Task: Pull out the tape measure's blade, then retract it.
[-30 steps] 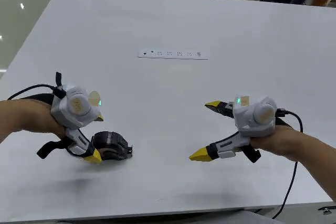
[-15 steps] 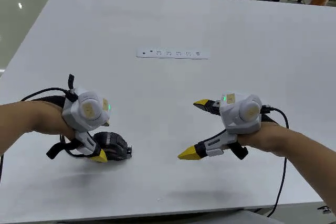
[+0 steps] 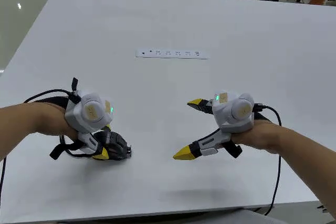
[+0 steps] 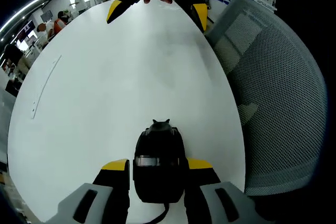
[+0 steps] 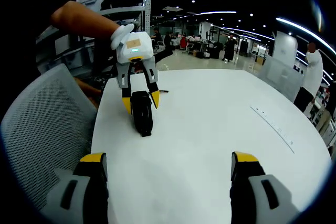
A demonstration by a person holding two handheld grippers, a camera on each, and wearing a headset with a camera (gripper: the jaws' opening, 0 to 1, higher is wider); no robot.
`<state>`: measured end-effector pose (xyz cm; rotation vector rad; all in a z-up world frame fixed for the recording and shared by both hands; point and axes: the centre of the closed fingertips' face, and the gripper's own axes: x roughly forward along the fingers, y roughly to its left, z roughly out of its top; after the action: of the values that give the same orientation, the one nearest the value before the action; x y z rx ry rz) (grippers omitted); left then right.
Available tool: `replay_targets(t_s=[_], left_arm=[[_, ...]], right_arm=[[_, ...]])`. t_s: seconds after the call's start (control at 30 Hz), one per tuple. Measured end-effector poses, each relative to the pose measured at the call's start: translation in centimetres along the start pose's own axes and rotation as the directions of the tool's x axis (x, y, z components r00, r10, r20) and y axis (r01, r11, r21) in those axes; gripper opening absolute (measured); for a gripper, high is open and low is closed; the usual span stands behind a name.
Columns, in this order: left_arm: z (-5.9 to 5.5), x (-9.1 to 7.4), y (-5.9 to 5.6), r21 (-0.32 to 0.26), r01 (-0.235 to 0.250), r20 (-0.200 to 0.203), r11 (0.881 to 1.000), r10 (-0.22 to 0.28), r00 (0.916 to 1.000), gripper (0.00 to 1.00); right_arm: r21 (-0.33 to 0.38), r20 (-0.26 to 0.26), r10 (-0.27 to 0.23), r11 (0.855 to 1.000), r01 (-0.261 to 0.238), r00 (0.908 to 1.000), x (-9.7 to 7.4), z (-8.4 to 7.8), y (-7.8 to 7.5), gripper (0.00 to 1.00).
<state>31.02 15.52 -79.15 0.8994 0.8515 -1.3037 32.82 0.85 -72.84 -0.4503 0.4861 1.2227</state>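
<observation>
A black tape measure point(image 3: 118, 146) lies on the white table point(image 3: 173, 19) near its front left. My left gripper point(image 3: 106, 146) comes down over it, and its yellow-tipped jaws press the case's two sides; in the left gripper view the tape measure point(image 4: 160, 163) sits squeezed between the fingertips point(image 4: 114, 165). No blade is out. My right gripper point(image 3: 189, 128) hovers open to the right, a hand's width away, pointing at the tape measure. The right gripper view has the tape measure point(image 5: 142, 111) ahead under the left gripper point(image 5: 140, 98), between its own wide-apart tips point(image 5: 168, 160). The right gripper point(image 4: 157, 11) faces back in the left gripper view.
A thin white strip with small markings point(image 3: 172, 53) lies flat mid-table. A grey mesh chair point(image 4: 273, 77) stands just off the table's front edge point(image 3: 157, 211). Cables trail from both grippers. People stand beyond the far edge.
My right gripper has moved left toward the tape measure, staying open. The left gripper has shifted slightly over the tape measure, which has stayed in place.
</observation>
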Motion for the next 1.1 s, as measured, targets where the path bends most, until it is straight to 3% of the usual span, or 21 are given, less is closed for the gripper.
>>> replay_targets(t_s=[0.53,1.1], left_arm=[[0.1,0.2,-0.1,-0.028,0.011,0.004,1.000,-0.011,0.9999,0.33],[-0.1,0.3,0.0,-0.036,0.024,0.003,0.999,-0.023,0.9997,0.33]], right_arm=[[-0.025,-0.022,0.048,0.999,-0.048,0.9986,2.8,-0.1,0.8,0.97],[-0.027,-0.051,0.129,0.991,-0.130,0.9904,8.3,-1.2,3.2,0.86]])
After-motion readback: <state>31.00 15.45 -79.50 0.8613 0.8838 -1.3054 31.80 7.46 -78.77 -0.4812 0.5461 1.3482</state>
